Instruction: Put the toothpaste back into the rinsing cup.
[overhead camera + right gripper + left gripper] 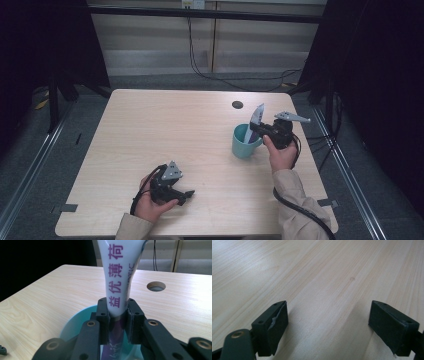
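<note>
High view puts my right gripper point(260, 129) at the right of the frame, over the teal cup point(245, 142), with a white-and-purple tube point(256, 120) pinched in it. Right gripper view makes the grip plain: my jaws are pressed tight on the tube point(117, 290) near its purple lower end, and the white crimped end stands up toward the top of the frame. The lower end hangs inside the cup's point(75, 325) rim; I cannot tell whether it touches the bottom.

My left gripper point(186, 195) rests at the lower left of the high view, well apart from the cup. Left gripper view shows its jaws spread wide over bare wood, nothing between them.

I judge the step in hand to be standing the tube in the cup, and it looks nearly done. Next I should lower until the tube bears on the cup, then spread my right jaws gently and draw straight up, so the tube leans on the rim without tipping the cup on the surface point(165, 135).
</note>
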Demonstrator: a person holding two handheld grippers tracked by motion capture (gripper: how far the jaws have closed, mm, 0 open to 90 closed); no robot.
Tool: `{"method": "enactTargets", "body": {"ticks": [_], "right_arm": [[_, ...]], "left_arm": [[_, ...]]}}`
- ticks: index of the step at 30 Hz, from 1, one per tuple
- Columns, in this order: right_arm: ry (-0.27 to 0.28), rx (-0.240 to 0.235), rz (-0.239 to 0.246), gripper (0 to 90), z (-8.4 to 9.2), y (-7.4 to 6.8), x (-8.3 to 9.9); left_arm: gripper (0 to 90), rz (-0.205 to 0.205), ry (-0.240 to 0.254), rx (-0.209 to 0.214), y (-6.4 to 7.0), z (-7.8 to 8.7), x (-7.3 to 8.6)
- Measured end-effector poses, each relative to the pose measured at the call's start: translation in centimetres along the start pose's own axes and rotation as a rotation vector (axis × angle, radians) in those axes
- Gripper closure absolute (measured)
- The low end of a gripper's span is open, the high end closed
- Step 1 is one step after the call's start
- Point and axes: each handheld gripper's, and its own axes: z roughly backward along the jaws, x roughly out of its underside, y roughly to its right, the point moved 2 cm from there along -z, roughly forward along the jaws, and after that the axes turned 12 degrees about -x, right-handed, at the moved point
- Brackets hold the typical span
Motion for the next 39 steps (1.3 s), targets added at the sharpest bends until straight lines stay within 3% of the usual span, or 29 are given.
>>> {"method": "enactTargets", "body": {"ticks": [18, 39], "right_arm": [[0.007, 0.017, -0.022, 71.5, 0.7, 0.6, 0.2], [-0.014, 0.033, 0.006, 70.7, 1.3, 0.8, -0.2]], "left_arm": [[15.8, 0.000, 0.000, 0.000, 0.0, 0.0, 0.0], [15.9, -0.001, 0.002, 0.001, 0.0, 0.0, 0.0]]}}
